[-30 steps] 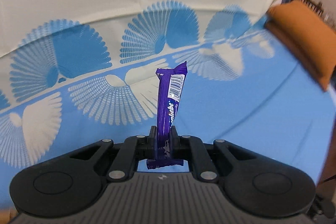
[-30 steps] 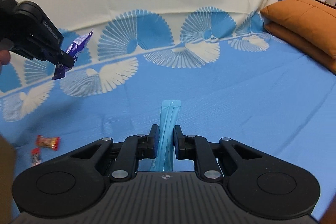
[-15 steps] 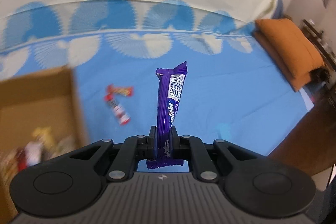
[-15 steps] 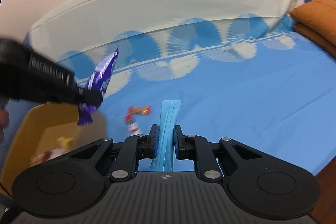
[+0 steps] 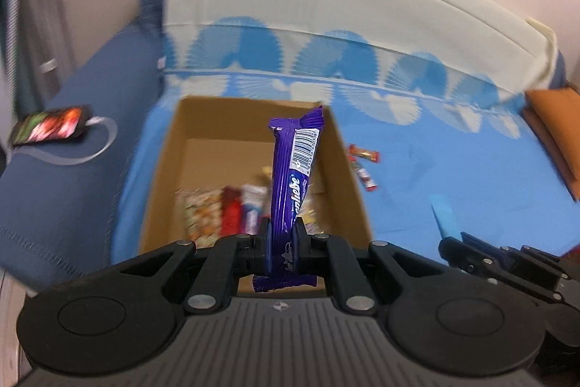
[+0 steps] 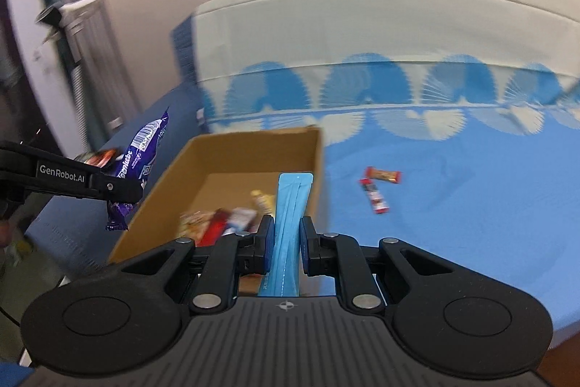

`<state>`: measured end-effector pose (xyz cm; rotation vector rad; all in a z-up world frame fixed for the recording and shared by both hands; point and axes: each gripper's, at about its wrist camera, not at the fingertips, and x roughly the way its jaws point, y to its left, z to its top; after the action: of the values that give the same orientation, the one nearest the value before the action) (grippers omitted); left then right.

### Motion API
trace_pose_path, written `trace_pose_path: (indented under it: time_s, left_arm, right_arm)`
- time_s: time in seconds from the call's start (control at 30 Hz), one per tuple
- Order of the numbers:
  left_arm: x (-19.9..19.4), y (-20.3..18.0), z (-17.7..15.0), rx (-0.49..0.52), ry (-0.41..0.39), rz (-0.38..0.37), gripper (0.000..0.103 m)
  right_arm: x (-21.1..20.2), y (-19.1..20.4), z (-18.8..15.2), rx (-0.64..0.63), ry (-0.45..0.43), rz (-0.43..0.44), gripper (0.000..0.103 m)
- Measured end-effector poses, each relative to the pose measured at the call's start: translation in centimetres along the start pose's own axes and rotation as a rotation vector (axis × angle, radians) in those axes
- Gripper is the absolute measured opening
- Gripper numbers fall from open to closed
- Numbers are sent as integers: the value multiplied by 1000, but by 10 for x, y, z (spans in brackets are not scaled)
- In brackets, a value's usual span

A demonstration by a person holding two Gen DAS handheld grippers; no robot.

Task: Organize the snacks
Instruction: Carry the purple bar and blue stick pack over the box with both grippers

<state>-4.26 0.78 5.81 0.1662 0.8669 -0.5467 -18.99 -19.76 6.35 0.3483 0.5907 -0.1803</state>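
Several blurred snacks (image 5: 232, 213) are lying unreadable in the cardboard box (image 5: 170, 169). Left gripper (image 5: 281, 234) is clamping a purple bar (image 5: 291, 176), its name partly hidden. At 3 o'clock, right gripper (image 6: 284, 238) is pinching an unlabelled blue sachet (image 6: 290, 205).

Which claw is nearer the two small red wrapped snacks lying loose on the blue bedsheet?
The right claw. It sits at the open cardboard box's near-right corner, beside the red snacks. The left claw hangs off the box's far side, left of it.
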Motion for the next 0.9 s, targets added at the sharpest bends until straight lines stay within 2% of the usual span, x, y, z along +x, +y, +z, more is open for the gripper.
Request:
trace_pose_path:
  time_s: [0.2, 0.4, 0.9]
  left_arm:
    - [-19, 38, -18, -36, -12, 32, 11]
    - [-22, 55, -25, -63, -13, 21, 11]
    - [-13, 55, -25, -62, -2, -9, 11]
  right_arm:
    - [-7, 34, -7, -67, 26, 16, 17]
    - [-11, 53, -6, -108, 27, 6, 17]
    - [-6, 63, -4, -144, 57, -2, 17]
